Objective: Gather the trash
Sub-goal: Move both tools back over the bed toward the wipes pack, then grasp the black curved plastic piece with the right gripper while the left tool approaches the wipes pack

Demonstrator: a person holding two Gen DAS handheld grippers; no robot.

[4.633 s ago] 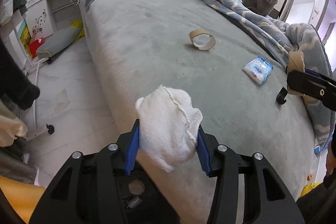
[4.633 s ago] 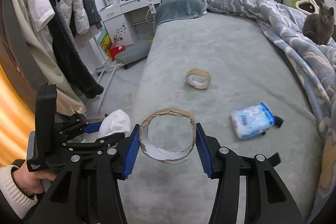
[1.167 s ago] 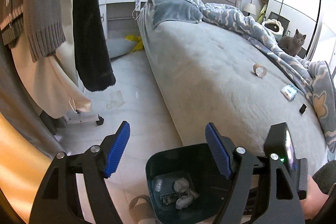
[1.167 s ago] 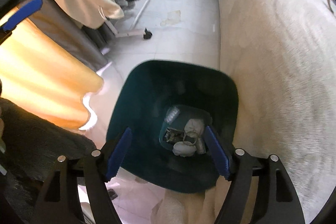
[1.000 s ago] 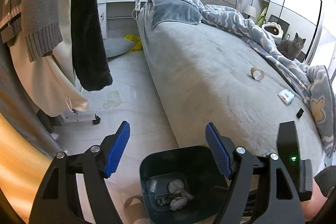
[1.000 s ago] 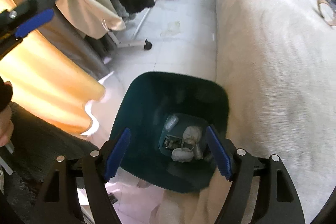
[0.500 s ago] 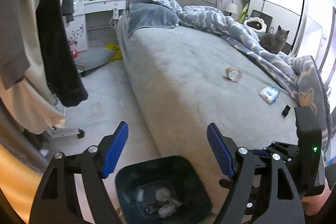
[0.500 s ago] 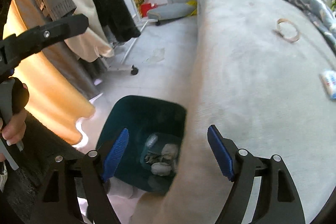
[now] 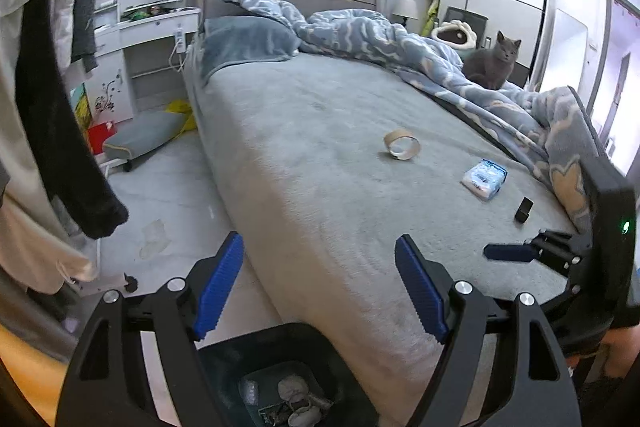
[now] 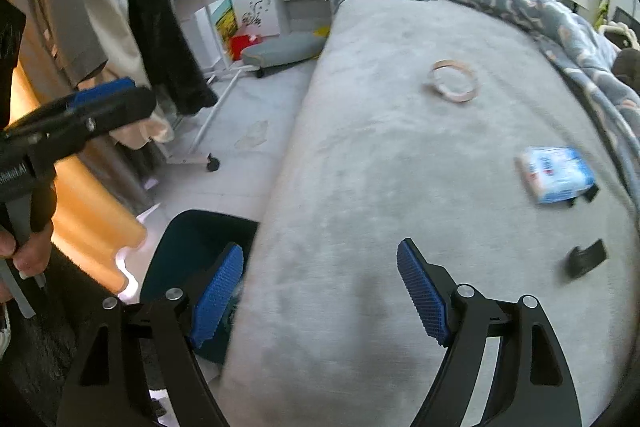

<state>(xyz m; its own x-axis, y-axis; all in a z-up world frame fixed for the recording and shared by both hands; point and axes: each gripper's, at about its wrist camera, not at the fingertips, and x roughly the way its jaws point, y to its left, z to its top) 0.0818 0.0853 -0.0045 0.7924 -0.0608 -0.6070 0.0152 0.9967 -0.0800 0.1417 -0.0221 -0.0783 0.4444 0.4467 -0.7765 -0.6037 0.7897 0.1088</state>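
Both grippers are open and hold nothing. My left gripper hangs over the bed's near edge, above a dark teal trash bin on the floor with crumpled white waste inside. My right gripper points at the grey bed, the bin at its lower left. On the bed lie a cardboard tape ring, a blue and white tissue pack and a small black object.
A grey cat sits on the rumpled blue blanket at the bed's far right. Clothes on a wheeled rack hang at the left. A white dressing table and a grey cushion stand by the headboard.
Both grippers swung up and away from the bin toward the bed. The bin slid to the lower left of each view. The tape ring, tissue pack and black object now appear closer.
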